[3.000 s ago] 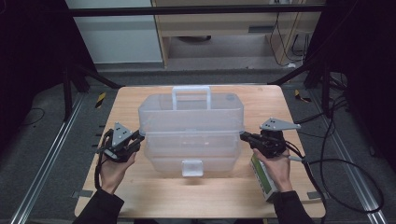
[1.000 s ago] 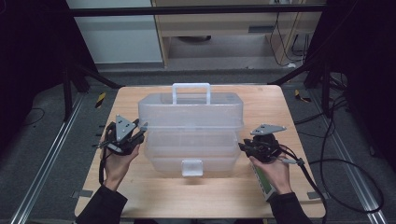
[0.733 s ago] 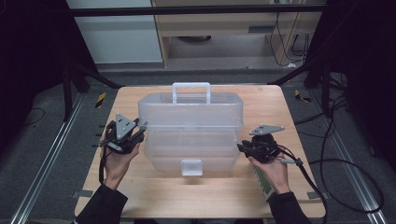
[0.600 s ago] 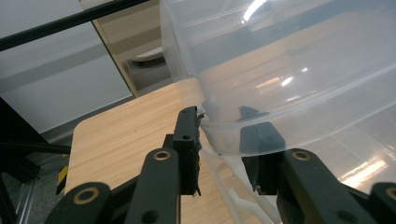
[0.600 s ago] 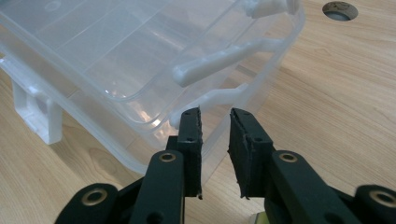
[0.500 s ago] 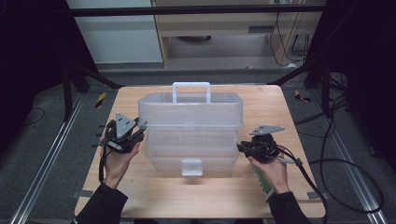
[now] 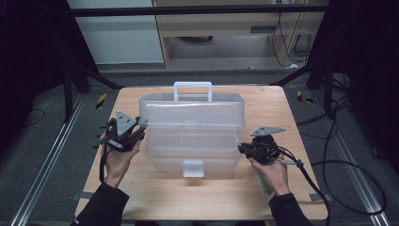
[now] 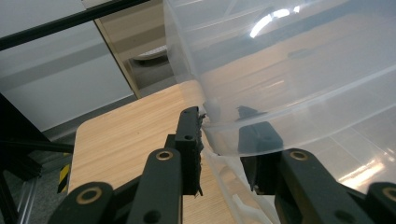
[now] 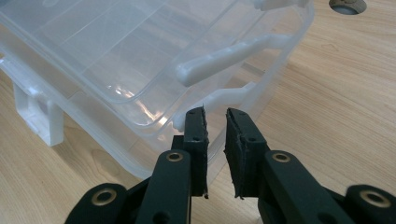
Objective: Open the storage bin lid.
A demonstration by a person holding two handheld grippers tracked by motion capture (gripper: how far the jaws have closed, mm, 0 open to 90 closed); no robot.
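At the right gripper [image 7: 243, 149], jaws have just been closing; they now stand a narrow gap apart at the box's [image 7: 193, 136] right end, low, by the base rim [image 9: 261, 79]. In the right gripper view the rim edge sits at the tip of one pad [image 9: 195, 130], nothing clearly between the two pads, so no grip there yet. Compared with three seconds ago this hand sits lower against the box end and tighter to it.

Left gripper [image 7: 139, 126] is on the box's left end, higher up: jaws partly open, straddling the lid's corner edge [image 8: 219, 140], one pad [image 8: 189, 140] outside, the other seen through the clear plastic. Can't tell if they pinch or just bracket it.

Box sits between both grippers mid-table [image 7: 221, 197], lid tilted up off the base, latch [image 7: 193, 168] facing the person.

Read: left steadies the lid, right is setting up on the base rim. Right needs to seat over the rim before any pull.
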